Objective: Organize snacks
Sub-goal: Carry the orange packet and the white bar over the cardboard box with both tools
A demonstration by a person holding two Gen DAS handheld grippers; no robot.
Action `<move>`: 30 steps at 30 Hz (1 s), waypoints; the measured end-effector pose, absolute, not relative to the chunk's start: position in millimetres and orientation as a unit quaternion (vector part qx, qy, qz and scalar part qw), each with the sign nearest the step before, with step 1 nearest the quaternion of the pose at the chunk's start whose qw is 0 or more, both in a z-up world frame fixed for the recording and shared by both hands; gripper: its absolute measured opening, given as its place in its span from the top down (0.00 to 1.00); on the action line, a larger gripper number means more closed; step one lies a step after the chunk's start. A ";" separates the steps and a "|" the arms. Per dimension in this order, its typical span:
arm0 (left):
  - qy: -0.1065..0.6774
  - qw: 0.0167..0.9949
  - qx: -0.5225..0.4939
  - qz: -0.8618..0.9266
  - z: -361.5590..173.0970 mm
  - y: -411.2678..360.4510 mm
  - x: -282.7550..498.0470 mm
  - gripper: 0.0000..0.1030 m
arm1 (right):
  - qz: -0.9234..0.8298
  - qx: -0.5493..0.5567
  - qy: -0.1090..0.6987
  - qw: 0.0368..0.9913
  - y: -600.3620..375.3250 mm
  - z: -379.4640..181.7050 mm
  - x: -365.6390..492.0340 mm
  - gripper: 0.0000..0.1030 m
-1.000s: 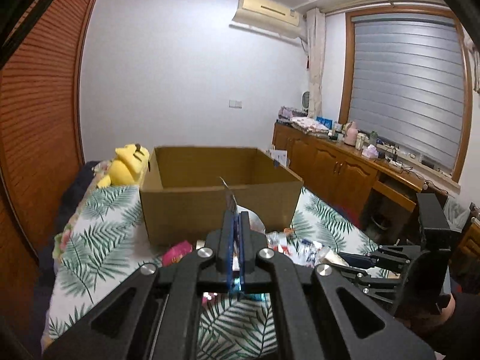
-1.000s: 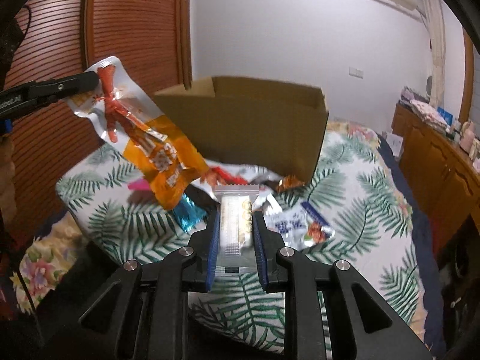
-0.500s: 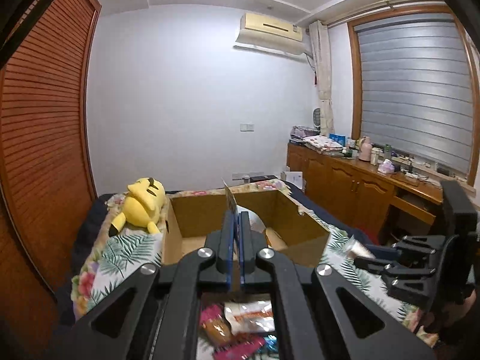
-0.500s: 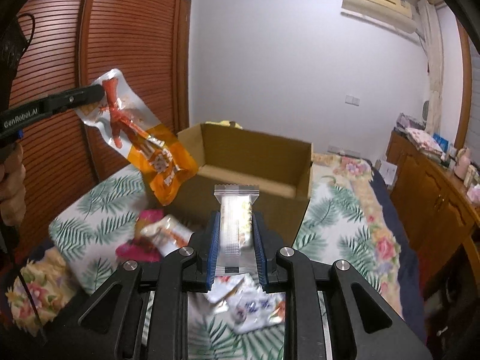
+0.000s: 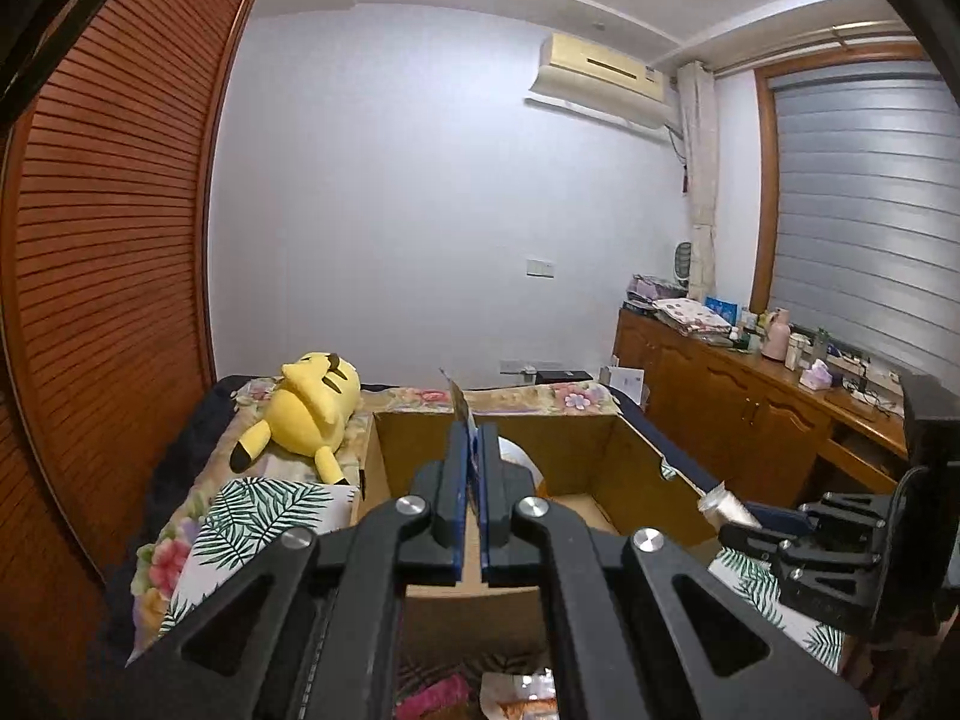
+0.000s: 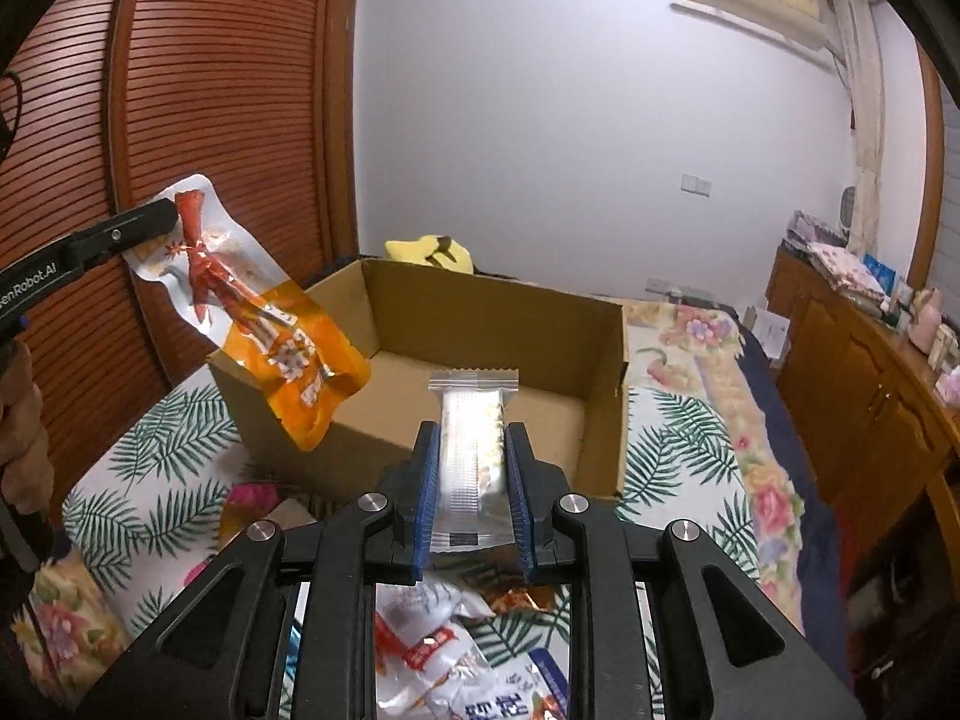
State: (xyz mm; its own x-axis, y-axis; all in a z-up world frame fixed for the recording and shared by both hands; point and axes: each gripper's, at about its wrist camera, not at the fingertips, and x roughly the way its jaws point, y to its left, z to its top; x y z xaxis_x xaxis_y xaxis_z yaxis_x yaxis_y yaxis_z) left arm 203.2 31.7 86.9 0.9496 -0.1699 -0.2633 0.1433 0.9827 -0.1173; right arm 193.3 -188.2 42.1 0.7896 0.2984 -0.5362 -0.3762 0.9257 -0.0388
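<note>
R gripper (image 6: 474, 492) clamps a clear snack pkt (image 6: 471, 450) between its pads, pkt standing upright, top above the fingertips. Loose snack pkts (image 6: 432, 648) lie on the leaf-print bedspread (image 6: 168, 492) under it. L gripper (image 5: 474, 450), closed tight, pinches the top edge of an orange pouch (image 6: 270, 336), which hangs over the near-left corner of the open cardboard box (image 6: 606, 396) just ahead. Yellow plush (image 5: 309, 405) beyond the box, to the left.

Loose snack packets (image 6: 456, 666) cut off at bottom edge, partly behind right tongs (image 6: 474, 480), print unreadable.
</note>
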 end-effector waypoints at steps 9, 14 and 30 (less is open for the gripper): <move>0.139 0.987 -0.034 -0.066 89.7 24.5 223.4 1.00 | 0.165 -0.052 0.295 0.940 -180.1 33.6 224.7 0.81; 0.171 0.983 -0.036 -0.058 72.3 19.9 239.8 1.00 | 0.161 -0.037 0.317 0.934 -177.8 23.0 241.6 0.81; 0.244 0.967 -0.025 -0.069 38.4 11.7 255.3 0.67 | 0.162 -0.033 0.329 0.930 -173.9 9.6 249.5 0.68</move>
